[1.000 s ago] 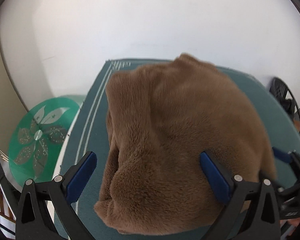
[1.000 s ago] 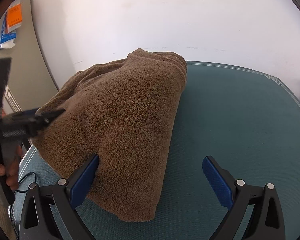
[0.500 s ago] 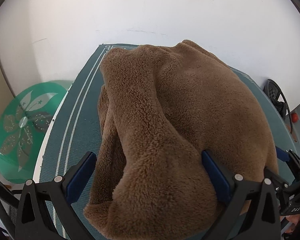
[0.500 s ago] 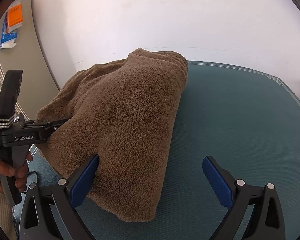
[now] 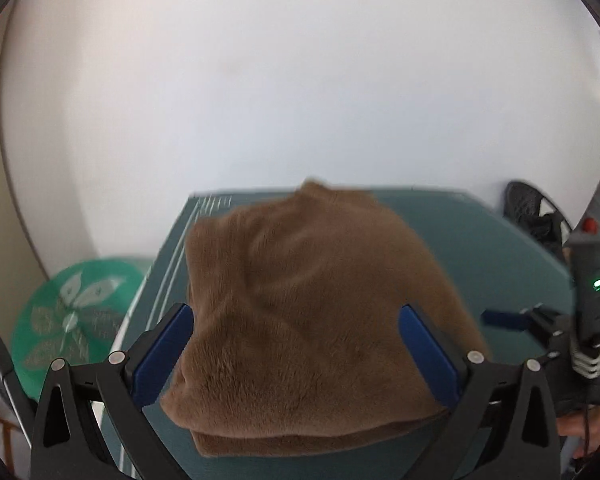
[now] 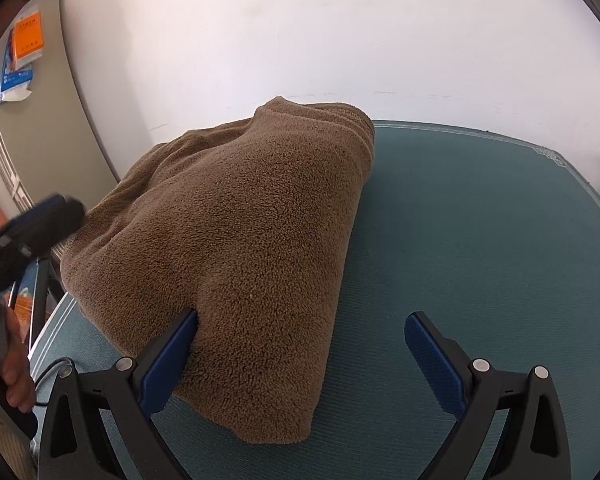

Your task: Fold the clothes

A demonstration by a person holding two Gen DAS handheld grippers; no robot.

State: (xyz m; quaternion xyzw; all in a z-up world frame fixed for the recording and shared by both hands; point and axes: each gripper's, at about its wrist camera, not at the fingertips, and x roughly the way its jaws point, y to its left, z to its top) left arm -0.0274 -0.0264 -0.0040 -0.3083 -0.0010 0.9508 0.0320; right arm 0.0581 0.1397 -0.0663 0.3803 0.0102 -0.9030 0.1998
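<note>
A brown fleece garment (image 5: 312, 312) lies folded in a thick bundle on the teal mat (image 5: 500, 248). In the left wrist view, my left gripper (image 5: 296, 356) is open, its blue fingers wide apart on either side of the bundle's near end. In the right wrist view the garment (image 6: 240, 240) fills the left half of the mat (image 6: 480, 240). My right gripper (image 6: 300, 360) is open, its left finger touching the bundle's near edge and its right finger over bare mat. The left gripper (image 6: 44, 216) shows blurred at the far left, held by a hand (image 6: 12, 380).
A green round disc with a flower pattern (image 5: 76, 308) sits off the mat's left edge. A black fan-like object (image 5: 532, 208) stands at the back right. A white wall runs behind the mat. Orange and blue papers (image 6: 24, 52) hang at the left.
My left gripper has pulled back and tilted up, so the garment looks smaller and lower in its view. The right gripper has stayed in place beside the bundle.
</note>
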